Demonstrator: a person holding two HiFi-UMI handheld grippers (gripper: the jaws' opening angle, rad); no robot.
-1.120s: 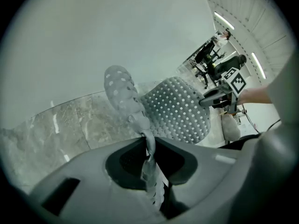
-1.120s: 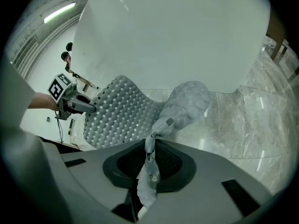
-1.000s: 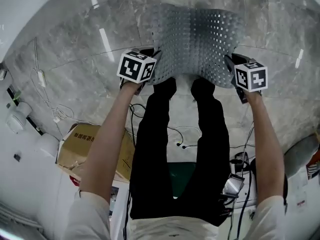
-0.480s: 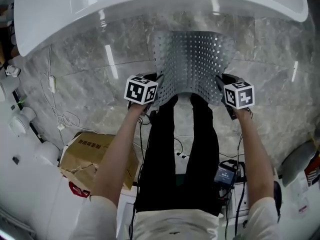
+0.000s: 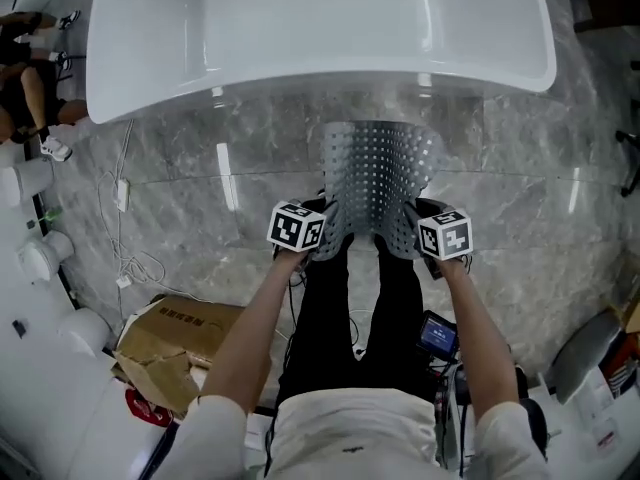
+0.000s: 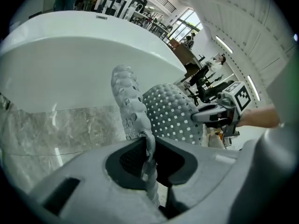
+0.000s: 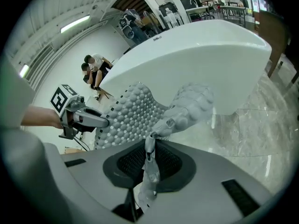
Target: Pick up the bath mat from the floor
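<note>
The grey perforated bath mat point(image 5: 378, 173) hangs lifted between my two grippers, sagging away from me above the marble floor. My left gripper point(image 5: 322, 230) is shut on the mat's near left edge; in the left gripper view the mat point(image 6: 166, 115) runs pinched through that gripper point(image 6: 148, 155). My right gripper point(image 5: 418, 230) is shut on the near right edge; in the right gripper view the mat's bubbled underside point(image 7: 135, 113) rises from that gripper point(image 7: 149, 162). Each gripper shows in the other's view, the right gripper point(image 6: 219, 113) and the left gripper point(image 7: 79, 115).
A white bathtub point(image 5: 320, 18) stands just beyond the mat. A cardboard box point(image 5: 180, 343) and white cables point(image 5: 125, 228) lie on the floor at my left. People point(image 7: 96, 69) crouch in the background. White fixtures point(image 5: 40, 258) line the left edge.
The mat and both grippers have risen away from the floor and drawn closer together. The head view has pulled back, bringing the whole bathtub into sight.
</note>
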